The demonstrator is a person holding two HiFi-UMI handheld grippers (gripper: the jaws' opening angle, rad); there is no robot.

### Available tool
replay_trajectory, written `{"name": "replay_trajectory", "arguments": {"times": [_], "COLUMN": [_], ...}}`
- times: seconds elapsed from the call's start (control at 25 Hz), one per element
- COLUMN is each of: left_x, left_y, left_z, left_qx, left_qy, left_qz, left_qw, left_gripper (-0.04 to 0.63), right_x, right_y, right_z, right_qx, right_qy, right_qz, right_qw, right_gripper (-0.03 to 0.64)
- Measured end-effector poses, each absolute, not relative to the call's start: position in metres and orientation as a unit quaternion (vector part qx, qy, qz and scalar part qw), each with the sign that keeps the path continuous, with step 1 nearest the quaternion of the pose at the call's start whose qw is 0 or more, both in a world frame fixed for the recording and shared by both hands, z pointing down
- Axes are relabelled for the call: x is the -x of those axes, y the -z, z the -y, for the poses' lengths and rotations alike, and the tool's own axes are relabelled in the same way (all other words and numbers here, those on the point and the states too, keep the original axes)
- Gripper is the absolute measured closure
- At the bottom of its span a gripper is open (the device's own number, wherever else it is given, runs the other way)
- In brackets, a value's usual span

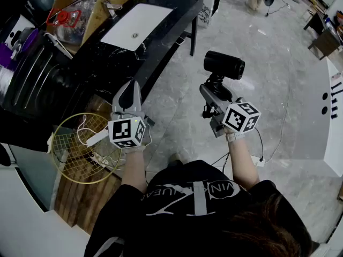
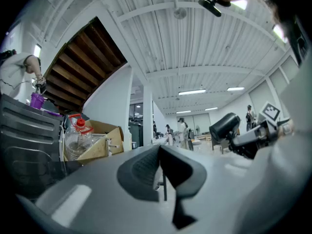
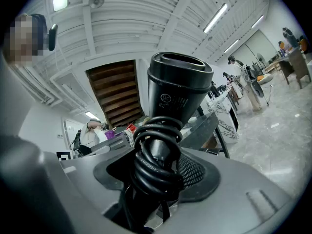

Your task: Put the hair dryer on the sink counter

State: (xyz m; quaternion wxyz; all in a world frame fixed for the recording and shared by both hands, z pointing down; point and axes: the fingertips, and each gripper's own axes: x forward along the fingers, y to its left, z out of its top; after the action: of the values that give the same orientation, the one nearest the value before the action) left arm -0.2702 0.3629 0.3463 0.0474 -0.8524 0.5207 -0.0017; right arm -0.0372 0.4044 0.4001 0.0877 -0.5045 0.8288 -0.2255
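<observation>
Upright between the right tongs (image 3: 158, 179), the cord-wrapped hair dryer (image 3: 178, 87).

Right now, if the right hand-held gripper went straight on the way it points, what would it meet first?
Probably the black counter: the right hand-held gripper, clamped on the hair dryer, points at its near end. Depth is unclear.

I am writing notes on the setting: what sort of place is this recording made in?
Probably a large open workspace or lab hall, not a home: ceiling strip lights, a wide polished floor, and several people far off.
</observation>
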Motion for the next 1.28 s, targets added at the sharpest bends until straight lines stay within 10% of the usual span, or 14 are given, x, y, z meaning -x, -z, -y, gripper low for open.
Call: {"name": "replay_trajectory", "arguments": {"times": [1.28], "left_x": [0.258], "left_y": [-0.380], "left_z": [-0.267], "left_qx": [0.865], "left_qy": [-0.007], "left_qz": [-0.501], "left_qw": [0.014], "left_gripper": [0.595], "right_x": [0.010], "right_y": [-0.413], "right_z": [-0.318], "right_qx": [0.564], "right_qy": [0.180], "right_qz": [-0.802], "right_qw": [0.076], "right_gripper": [0.341]}}
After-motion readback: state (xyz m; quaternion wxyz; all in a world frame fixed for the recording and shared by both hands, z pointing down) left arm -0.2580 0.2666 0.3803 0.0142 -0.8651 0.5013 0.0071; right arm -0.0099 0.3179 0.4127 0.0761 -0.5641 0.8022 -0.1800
